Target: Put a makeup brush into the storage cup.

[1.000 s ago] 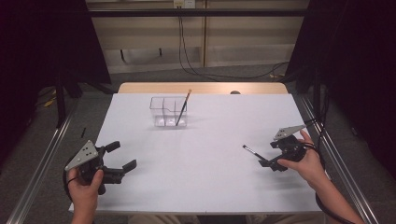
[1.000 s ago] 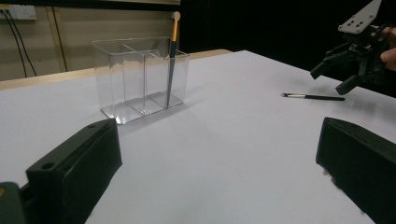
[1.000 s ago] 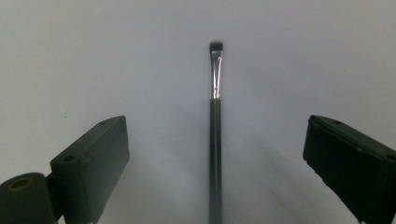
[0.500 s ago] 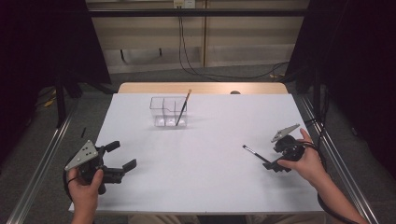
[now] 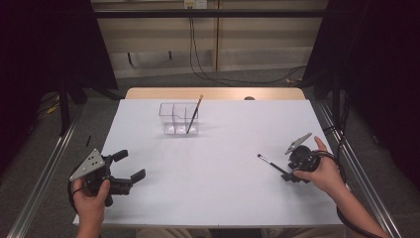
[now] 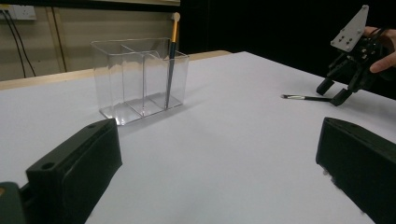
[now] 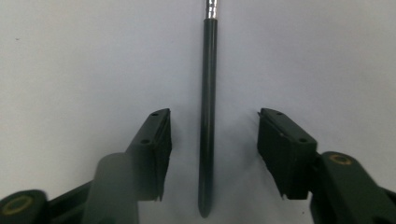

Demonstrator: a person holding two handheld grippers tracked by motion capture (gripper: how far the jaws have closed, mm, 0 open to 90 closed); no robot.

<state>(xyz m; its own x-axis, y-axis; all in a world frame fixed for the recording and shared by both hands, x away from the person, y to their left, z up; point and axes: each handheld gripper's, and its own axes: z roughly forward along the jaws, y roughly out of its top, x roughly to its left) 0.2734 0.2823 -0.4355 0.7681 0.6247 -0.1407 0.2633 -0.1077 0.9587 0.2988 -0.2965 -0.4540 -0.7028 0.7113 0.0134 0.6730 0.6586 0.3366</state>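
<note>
Glossy dark brush handle [image 7: 208, 116] with metal ferrule; clear plastic organiser [image 5: 179, 118]; matt white tabletop [image 5: 213, 188].

From above our side, we look forward and down over the whole tabletop [image 5: 218, 198]. The left gripper view sits low, facing across toward the clear organizer [image 6: 140, 77], which the high view shares. The right gripper view looks steeply down, very close on the black brush [image 7: 208, 116].
</note>
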